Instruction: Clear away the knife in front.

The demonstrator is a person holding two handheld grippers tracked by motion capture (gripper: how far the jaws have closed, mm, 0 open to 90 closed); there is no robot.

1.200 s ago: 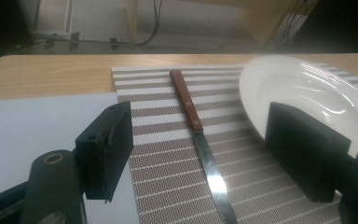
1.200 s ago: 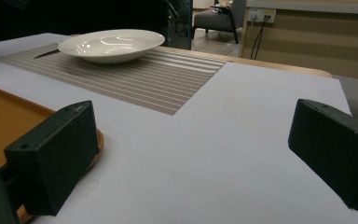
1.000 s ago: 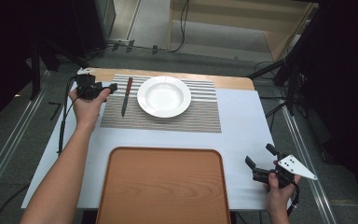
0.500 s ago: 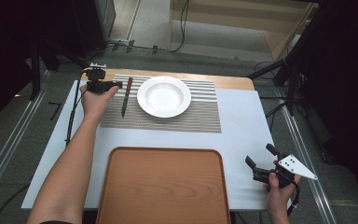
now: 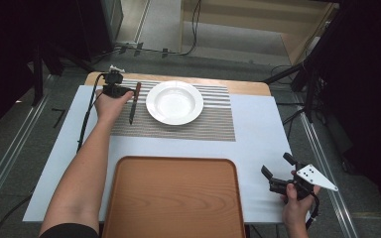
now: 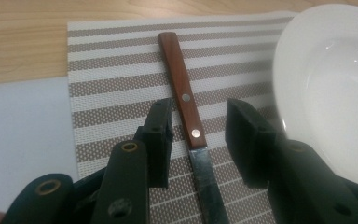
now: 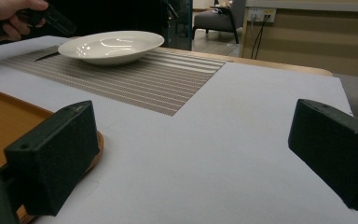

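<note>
Half the knife (image 6: 189, 123) blade cut off below the left gripper (image 6: 200, 140) jaws.

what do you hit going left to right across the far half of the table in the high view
left gripper → knife → white plate → bare end of the striped placemat → plain white table cover

overhead camera, two low tool cameras
</note>
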